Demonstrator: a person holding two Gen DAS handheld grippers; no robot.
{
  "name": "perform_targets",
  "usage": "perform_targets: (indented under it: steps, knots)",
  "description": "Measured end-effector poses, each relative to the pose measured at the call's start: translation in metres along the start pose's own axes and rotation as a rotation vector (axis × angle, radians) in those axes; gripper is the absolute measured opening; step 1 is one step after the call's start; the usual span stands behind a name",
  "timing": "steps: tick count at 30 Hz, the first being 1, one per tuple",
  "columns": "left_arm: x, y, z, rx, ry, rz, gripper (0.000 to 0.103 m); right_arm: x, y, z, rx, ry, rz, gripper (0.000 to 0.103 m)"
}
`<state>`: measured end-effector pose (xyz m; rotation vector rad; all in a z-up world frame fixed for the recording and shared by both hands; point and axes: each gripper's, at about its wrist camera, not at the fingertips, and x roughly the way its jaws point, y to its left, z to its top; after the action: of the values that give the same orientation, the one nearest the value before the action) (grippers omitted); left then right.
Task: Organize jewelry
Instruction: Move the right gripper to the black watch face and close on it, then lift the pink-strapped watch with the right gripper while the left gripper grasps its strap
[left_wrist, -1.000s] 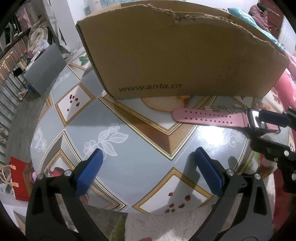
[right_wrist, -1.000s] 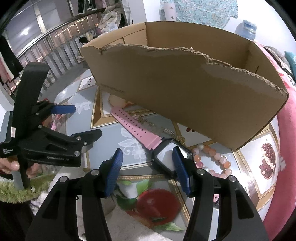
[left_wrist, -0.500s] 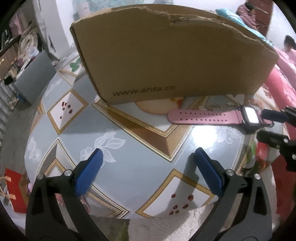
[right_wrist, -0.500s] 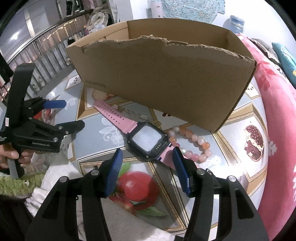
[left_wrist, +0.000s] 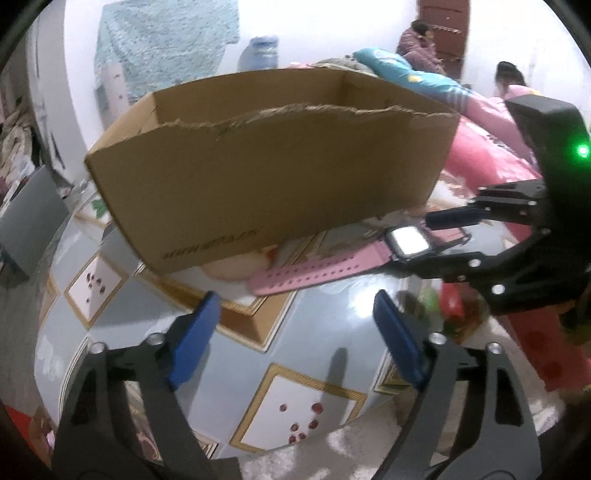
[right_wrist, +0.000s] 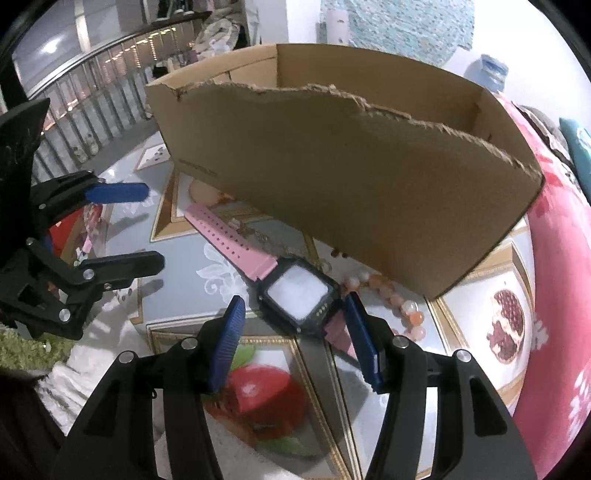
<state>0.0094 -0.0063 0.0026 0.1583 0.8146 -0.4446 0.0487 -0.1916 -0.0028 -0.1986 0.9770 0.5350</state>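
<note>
While closing on nothing left gripper (left_wrist: 291, 317), right gripper (right_wrist: 291, 319) half-open around pink watch (right_wrist: 295, 291) flat on counter (right_wrist: 177, 273), hemmed behind by cardboard box (right_wrist: 351, 192), beads (right_wrist: 384, 288) alongside, counter edge near.

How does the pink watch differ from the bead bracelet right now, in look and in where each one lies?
The watch has a flat pink strap and a dark square face; the bracelet is a string of round peach and white beads. The watch lies stretched out in the open, its face just ahead of the right gripper; the bracelet lies curled, partly hidden behind the cardboard box. Both rest on the table, beside the box and outside it.
</note>
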Motion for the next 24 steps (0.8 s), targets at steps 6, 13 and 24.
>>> perform_targets:
  steps: [6,13,24]
  knots:
    - [0.003,-0.007,0.005,0.028,-0.002,-0.076,0.064,0.009,-0.003,0.005,-0.044,0.004,0.022,0.059]
    - [0.012,-0.022,0.008,0.108,0.025,-0.112,0.053,0.009,0.009,0.0,-0.12,0.035,0.053,0.06]
    - [0.023,-0.029,0.005,0.203,0.075,-0.166,0.041,0.007,0.014,-0.01,-0.125,0.028,0.061,0.054]
